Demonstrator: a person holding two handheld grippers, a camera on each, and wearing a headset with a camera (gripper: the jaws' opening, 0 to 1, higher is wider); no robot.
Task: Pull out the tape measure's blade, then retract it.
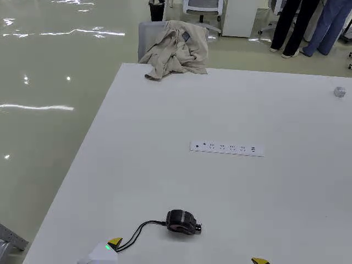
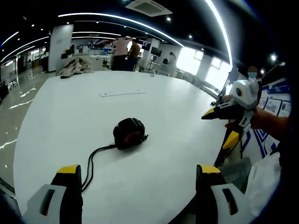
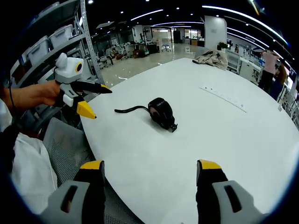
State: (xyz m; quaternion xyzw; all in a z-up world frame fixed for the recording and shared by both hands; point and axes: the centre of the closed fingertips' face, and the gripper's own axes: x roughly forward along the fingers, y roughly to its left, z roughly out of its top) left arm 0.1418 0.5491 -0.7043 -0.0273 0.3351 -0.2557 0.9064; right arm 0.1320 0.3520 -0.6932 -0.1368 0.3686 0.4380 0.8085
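The black tape measure (image 1: 182, 221) lies near the front edge of the white table (image 1: 165, 126), its black wrist strap (image 1: 140, 230) curling to the left and its blade pulled in. My left gripper (image 1: 110, 247) is low at the front left, close to the strap's end. A yellow tip of my right gripper (image 1: 259, 260) shows at the front right. In the left gripper view, the tape measure (image 2: 129, 133) sits ahead of my open left gripper (image 2: 139, 175). My open right gripper (image 3: 152, 170) also faces the tape measure (image 3: 161, 112). Neither gripper touches it.
A white power strip (image 1: 226, 148) lies flat mid-table. A beige jacket (image 1: 177, 48) hangs over a chair at the far edge. A small grey object (image 1: 339, 92) sits far right. People (image 1: 308, 25) stand beyond the table. The table's left edge drops to glossy floor.
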